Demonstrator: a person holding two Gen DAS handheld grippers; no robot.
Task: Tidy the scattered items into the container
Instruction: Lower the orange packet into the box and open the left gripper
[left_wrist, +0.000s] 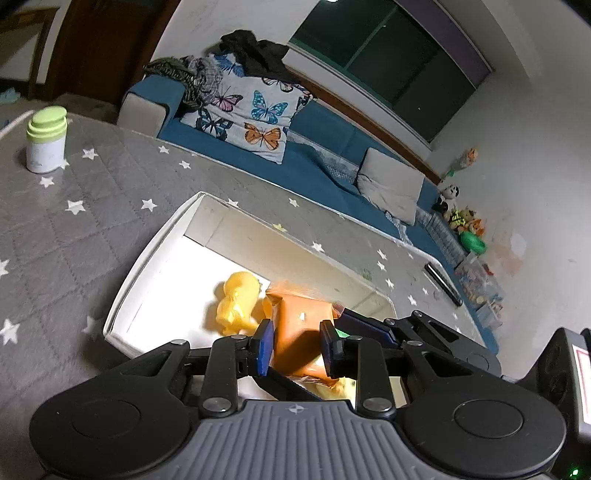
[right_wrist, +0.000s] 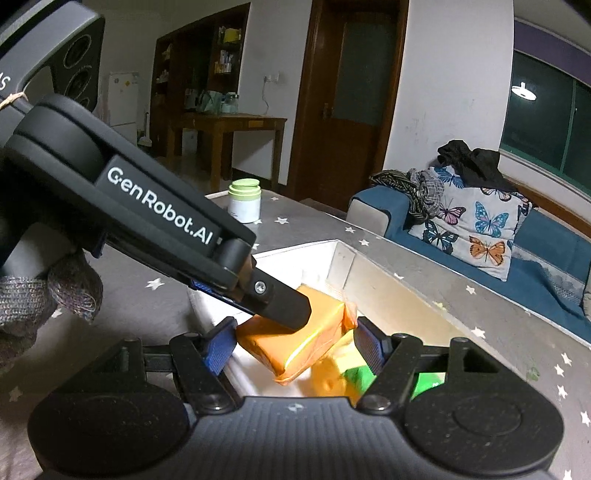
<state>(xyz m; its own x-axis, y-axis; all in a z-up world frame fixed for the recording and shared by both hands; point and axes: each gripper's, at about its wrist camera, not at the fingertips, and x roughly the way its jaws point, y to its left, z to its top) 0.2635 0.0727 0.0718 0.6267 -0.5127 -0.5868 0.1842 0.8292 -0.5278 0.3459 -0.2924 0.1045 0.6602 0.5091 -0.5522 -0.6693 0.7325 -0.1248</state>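
An orange wrapped packet (left_wrist: 297, 334) hangs over the white box (left_wrist: 147, 254). My left gripper (left_wrist: 295, 345) is shut on the packet, its blue pads pressed on both sides. In the right wrist view the same packet (right_wrist: 295, 339) sits between the fingers of my right gripper (right_wrist: 291, 341), which is open wide and does not touch it; the left gripper's finger crosses over the packet from the upper left. A yellow toy figure (left_wrist: 236, 302) lies in the box. A green item (right_wrist: 360, 376) and a yellow-orange item lie below the packet in the box (right_wrist: 332, 258).
A white jar with a green lid (left_wrist: 46, 138) stands on the grey star-patterned cover (left_wrist: 74, 221), far left of the box. A dark remote-like bar (left_wrist: 443, 284) lies near the right edge. A blue sofa with a butterfly pillow (left_wrist: 251, 114) is behind.
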